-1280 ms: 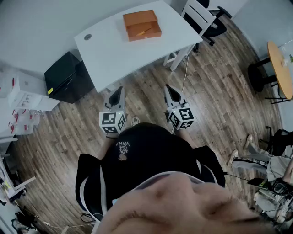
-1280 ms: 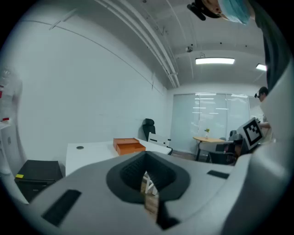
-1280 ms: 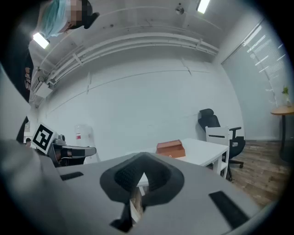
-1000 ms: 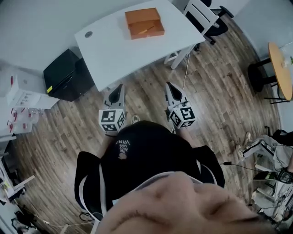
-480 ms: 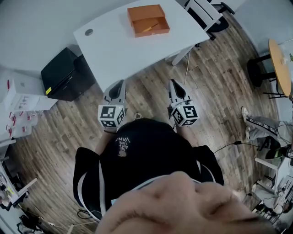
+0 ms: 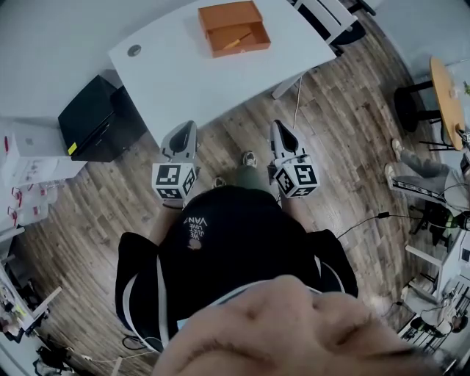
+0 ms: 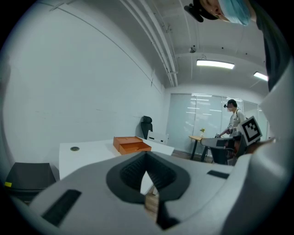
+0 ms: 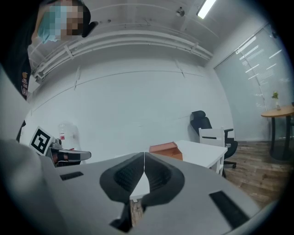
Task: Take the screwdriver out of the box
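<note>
An open orange box (image 6: 233, 28) lies at the far side of the white table (image 6: 183, 73). Inside its nearer half is a thin yellowish tool, the screwdriver (image 6: 235, 41). My left gripper (image 6: 188, 125) and right gripper (image 6: 277, 125) are held side by side over the wooden floor, just short of the table's near edge, both pointing at it. Both are shut and hold nothing. In the left gripper view the box (image 7: 132, 144) shows beyond the closed jaws of the left gripper (image 7: 146, 154). In the right gripper view the box (image 8: 164, 149) sits past the tip of the right gripper (image 8: 144, 153).
A black cabinet (image 6: 92, 117) stands left of the table and a white chair (image 6: 323, 18) to its right. A round wooden table (image 6: 446, 92) is at the far right, with another person (image 7: 234, 121) near it. A foot (image 6: 250, 158) shows between the grippers.
I have stepped closer to the table. Both grippers have moved forward toward its near edge, still shut and empty. The box has not moved on the table.
</note>
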